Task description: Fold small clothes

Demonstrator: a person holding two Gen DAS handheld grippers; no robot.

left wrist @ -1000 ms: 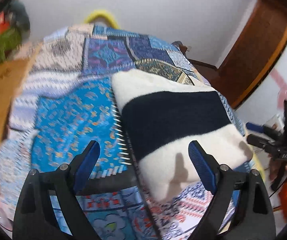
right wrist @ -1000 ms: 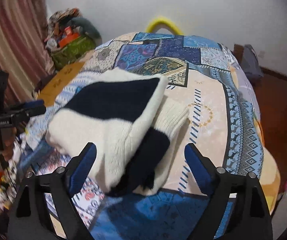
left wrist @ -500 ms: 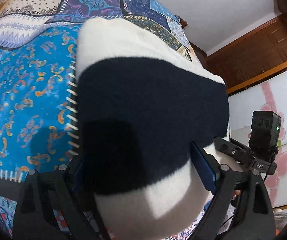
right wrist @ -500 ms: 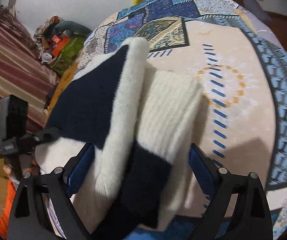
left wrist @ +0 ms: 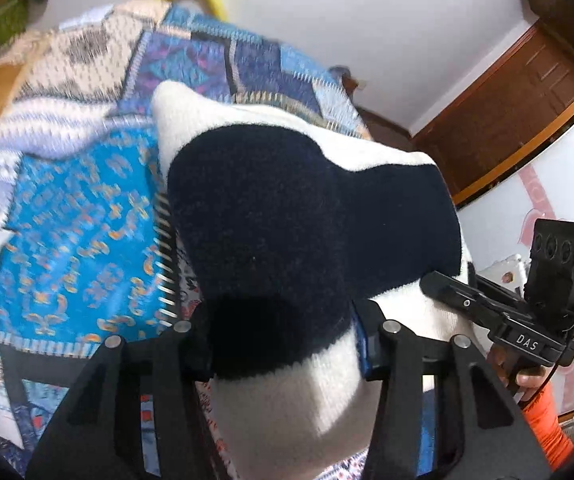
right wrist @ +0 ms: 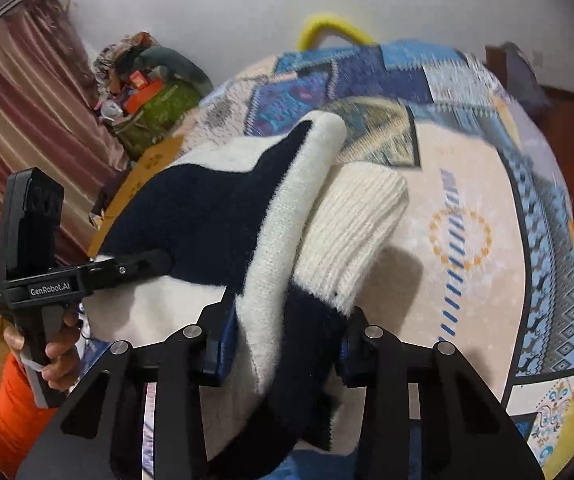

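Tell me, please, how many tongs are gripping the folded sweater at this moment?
2. The left tongs are closing on the near edge of the cream-and-navy sweater; the right tongs are closing on its near end, where the ribbed cuff shows.

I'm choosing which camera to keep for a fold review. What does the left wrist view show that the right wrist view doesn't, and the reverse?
Only the left wrist view shows the brown wooden door and the bright blue patterned patch of the bedspread.

Only the right wrist view shows the sweater's ribbed cream cuff, the striped curtain and a pile of clutter by the wall.

Both show the navy-and-cream sweater on the patchwork bed, with the view's own claw, left or right, closing on the sweater's near edge, plus the other handheld device and an orange sleeve.
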